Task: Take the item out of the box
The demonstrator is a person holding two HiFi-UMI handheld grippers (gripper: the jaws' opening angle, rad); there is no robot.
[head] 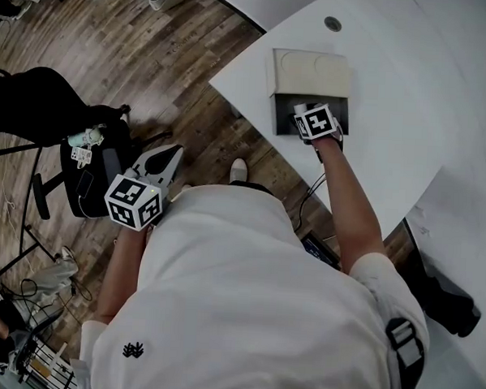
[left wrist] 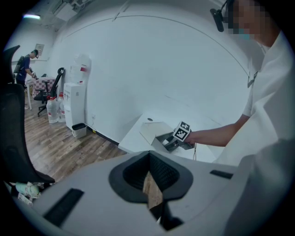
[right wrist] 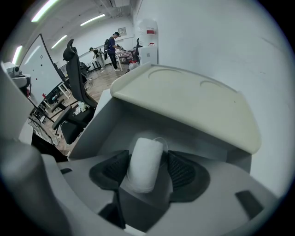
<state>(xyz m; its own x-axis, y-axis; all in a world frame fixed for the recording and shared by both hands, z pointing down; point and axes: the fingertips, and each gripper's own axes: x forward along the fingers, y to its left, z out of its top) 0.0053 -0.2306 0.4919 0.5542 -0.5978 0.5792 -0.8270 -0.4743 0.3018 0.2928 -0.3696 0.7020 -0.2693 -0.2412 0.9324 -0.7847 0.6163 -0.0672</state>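
Observation:
A grey box [head: 281, 116] with its cream lid [head: 310, 74] swung open stands on the white table [head: 402, 100]. My right gripper [head: 310, 113] reaches into it. In the right gripper view the jaws press both sides of a white roll [right wrist: 145, 159], so the right gripper [right wrist: 146, 169] is shut on it inside the box [right wrist: 106, 120], under the lid [right wrist: 184, 101]. My left gripper [head: 172, 156] hangs off the table over the wood floor, shut and empty [left wrist: 151, 179]. The left gripper view shows the box [left wrist: 159, 137] from afar.
A black office chair [head: 36, 106] with small items on a side seat stands to the left on the wood floor. A cable grommet [head: 333, 24] sits behind the box. The table's curved edge runs just left of the box. A water dispenser [left wrist: 73, 103] stands by the wall.

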